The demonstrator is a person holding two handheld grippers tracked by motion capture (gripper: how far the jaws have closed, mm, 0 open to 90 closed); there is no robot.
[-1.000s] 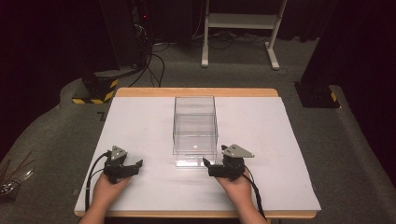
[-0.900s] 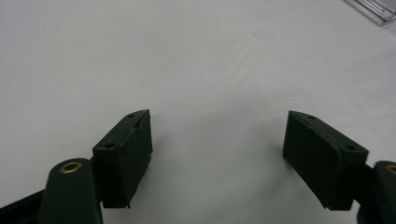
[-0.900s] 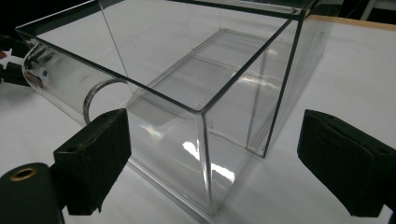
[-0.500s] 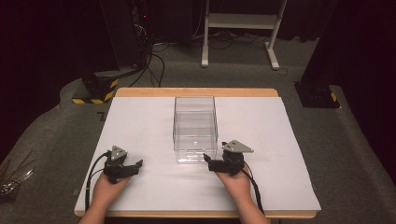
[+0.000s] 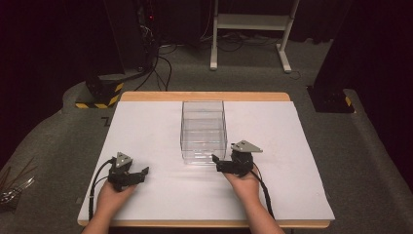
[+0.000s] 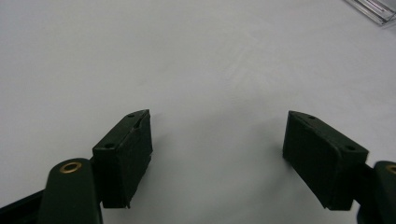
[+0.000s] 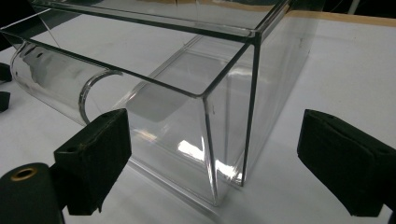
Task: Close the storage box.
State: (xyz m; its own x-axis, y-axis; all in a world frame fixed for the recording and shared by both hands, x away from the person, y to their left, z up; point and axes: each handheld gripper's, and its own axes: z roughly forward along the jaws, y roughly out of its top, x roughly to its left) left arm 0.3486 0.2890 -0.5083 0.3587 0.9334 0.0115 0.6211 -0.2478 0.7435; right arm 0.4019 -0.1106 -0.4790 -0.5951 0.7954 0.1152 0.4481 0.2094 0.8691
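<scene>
A clear, open-topped plastic box stands at the middle of the white table. My right gripper hovers open just off the box's near right corner, and that corner stands between its two black pads. Through the box's wall I see a clear round tube lying on its side; I cannot tell whether it is inside the box or beyond it. My left gripper rests at the near left of the table, open, with bare white surface between its pads.
The box's edge peeks in at the top right of the left gripper view. Beyond the table are a white frame stand, cables and black equipment on grey carpet. Bare table lies to both sides of the box.
My right gripper has crept a little forward, toward the box's near corner. The left gripper has stayed put.
</scene>
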